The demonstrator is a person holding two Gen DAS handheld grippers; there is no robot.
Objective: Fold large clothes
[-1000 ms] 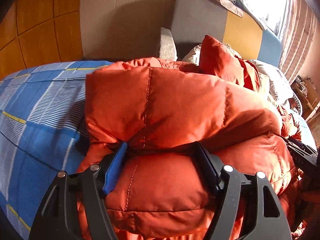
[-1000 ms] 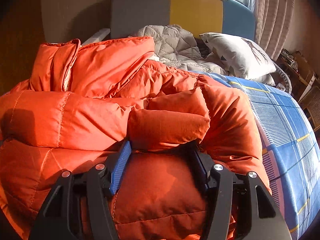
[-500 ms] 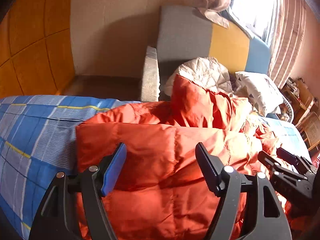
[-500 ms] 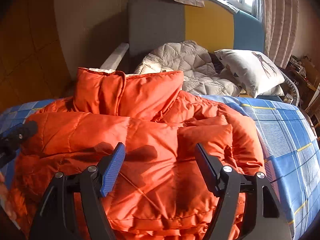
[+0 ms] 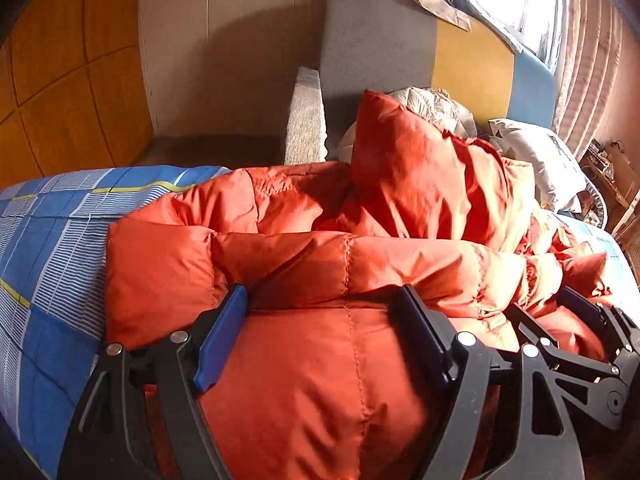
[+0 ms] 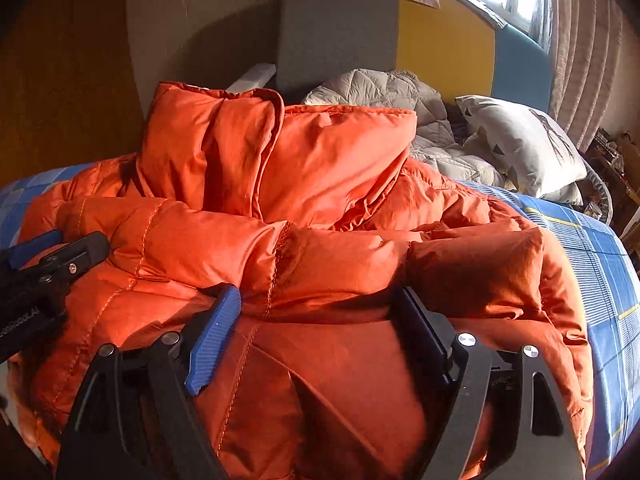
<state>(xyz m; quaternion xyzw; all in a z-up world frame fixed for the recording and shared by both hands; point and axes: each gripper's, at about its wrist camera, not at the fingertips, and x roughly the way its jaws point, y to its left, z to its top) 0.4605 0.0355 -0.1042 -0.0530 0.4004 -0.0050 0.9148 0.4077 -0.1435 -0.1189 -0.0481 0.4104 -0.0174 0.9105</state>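
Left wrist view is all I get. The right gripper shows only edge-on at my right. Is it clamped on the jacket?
Observer: No. The right gripper stands wide, and its jaws have just been opening. The orange jacket bulges between its fingers, not squeezed as far as I can see.
Operator: Jacket's right edge?
Observer: It ends on the blue checked sheet, with bare sheet beyond it.
Operator: Collar shape?
Observer: From the right wrist the collar shows as two upright panels side by side.
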